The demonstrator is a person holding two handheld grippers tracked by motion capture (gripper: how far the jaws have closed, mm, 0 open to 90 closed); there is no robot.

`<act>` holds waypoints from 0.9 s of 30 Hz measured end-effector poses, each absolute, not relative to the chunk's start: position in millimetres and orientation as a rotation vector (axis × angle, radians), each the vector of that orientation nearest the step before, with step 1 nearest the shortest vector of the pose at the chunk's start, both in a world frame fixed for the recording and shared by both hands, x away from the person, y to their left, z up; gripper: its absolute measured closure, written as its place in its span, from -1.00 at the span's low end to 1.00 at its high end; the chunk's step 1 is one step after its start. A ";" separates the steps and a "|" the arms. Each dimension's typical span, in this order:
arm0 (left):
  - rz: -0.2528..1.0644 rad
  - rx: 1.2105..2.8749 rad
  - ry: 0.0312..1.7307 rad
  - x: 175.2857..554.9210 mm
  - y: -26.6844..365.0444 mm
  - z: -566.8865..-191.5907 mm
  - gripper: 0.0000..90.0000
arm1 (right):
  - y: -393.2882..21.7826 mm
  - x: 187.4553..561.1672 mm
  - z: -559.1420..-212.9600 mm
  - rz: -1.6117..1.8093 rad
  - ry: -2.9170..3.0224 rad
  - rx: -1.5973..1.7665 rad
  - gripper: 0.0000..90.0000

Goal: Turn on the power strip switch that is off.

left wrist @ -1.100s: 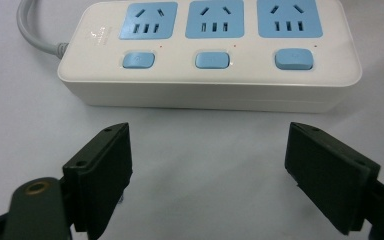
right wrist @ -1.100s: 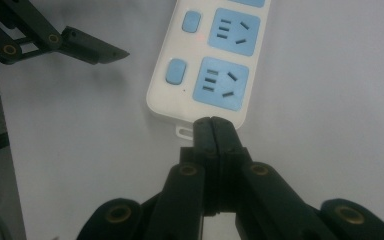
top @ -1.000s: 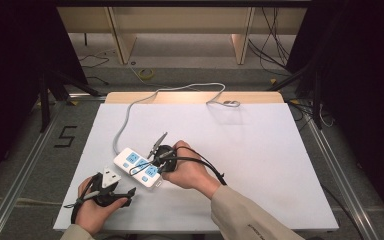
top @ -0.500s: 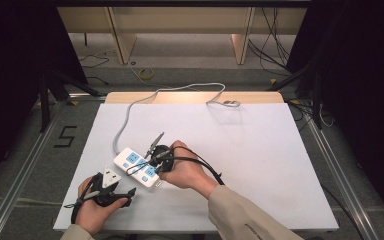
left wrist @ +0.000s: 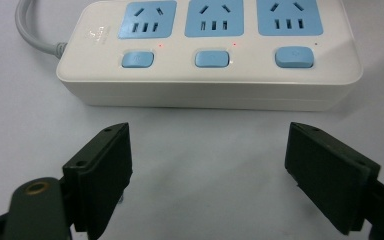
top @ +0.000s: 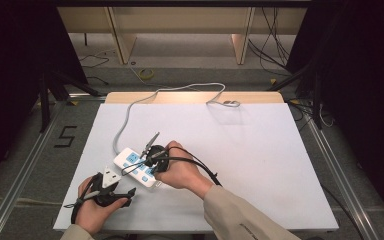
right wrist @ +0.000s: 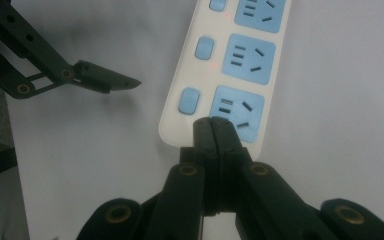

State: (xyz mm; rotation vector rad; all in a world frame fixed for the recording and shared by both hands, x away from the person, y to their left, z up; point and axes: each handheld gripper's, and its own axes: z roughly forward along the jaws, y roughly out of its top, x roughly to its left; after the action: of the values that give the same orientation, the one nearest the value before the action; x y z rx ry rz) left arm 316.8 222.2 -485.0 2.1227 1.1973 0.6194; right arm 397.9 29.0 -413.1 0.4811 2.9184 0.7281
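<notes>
The table (top: 260, 165) is covered with a white sheet, and around it the room is dark, with a grey floor and wooden shelves behind. On the sheet, near my side and a little to the left, lies the power strip (top: 136, 166). It is white with blue sockets and blue buttons, and its grey cord (top: 130, 107) runs away to the far edge of the table.

My right gripper (right wrist: 213, 131) has its jaws fully together, with nothing between them. In the right gripper view the closed tips stand over the end of the strip, at the last socket (right wrist: 238, 119), just beside the last button (right wrist: 189, 101). I cannot tell if the tips really touch the plastic or only hover above it.

My left gripper (left wrist: 207, 165) is wide open and holds nothing. In the left gripper view both pads stand above the bare sheet, near the long side of the strip but apart from it. In the high view this gripper (top: 111, 187) is at the near left corner of the table.

Small red lights show beside two of the buttons; at the third button I see only a dark dot. In the high view my right hand (top: 180, 170) covers one end of the strip, and in the right gripper view the strip is cut off at the top. The print on the strip is too small to read.
</notes>
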 end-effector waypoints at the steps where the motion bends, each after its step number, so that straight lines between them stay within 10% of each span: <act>1: 0.620 2.119 1.198 316.8 221.8 -485.3 -0.58 | 29.6 397.8 -413.3 0.727 2.918 0.481 1.00; 27: 0.617 2.120 1.195 316.8 221.8 -485.6 -0.59 | 46.9 400.1 -420.5 0.727 2.921 0.511 1.00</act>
State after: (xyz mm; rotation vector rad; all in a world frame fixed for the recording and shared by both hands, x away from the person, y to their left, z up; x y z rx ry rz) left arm 316.8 221.8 -485.6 2.1201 1.1948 0.6169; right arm 400.1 46.9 -420.5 0.5107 2.9206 0.7270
